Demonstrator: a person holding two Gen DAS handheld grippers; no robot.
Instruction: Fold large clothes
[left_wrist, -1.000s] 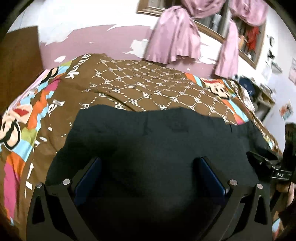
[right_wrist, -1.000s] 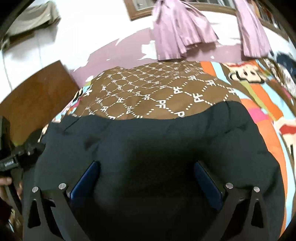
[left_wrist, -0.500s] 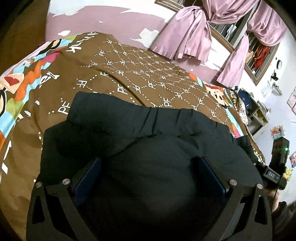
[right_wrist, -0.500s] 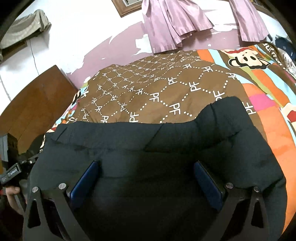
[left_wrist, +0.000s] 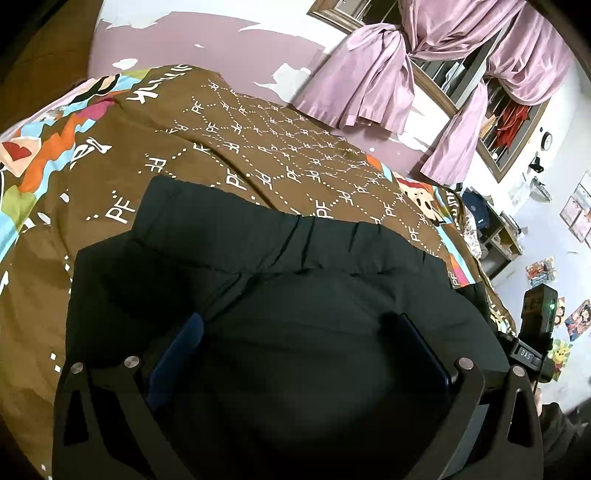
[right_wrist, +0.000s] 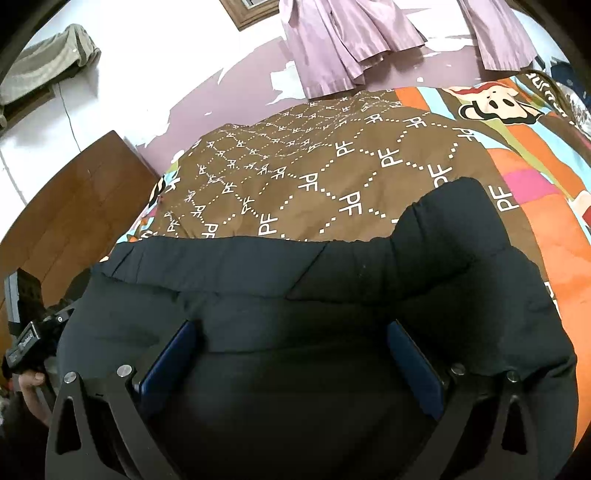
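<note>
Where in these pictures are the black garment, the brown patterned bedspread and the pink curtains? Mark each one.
black garment (left_wrist: 314, 295), left wrist view: on the top fabric layer past the fingers.
brown patterned bedspread (right_wrist: 332, 177), right wrist view: on the brown lettered middle panel.
pink curtains (left_wrist: 369, 88), left wrist view: on the knotted left drape.

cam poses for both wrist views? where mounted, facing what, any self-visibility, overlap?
Left wrist: on the left gripper, looking along its open fingers over the black garment on the bed toward the curtains; right gripper at the right edge.
Right wrist: on the right gripper, same heading; left gripper and a hand at the left edge.
Shared: garment, brown bedspread, curtains.
</note>
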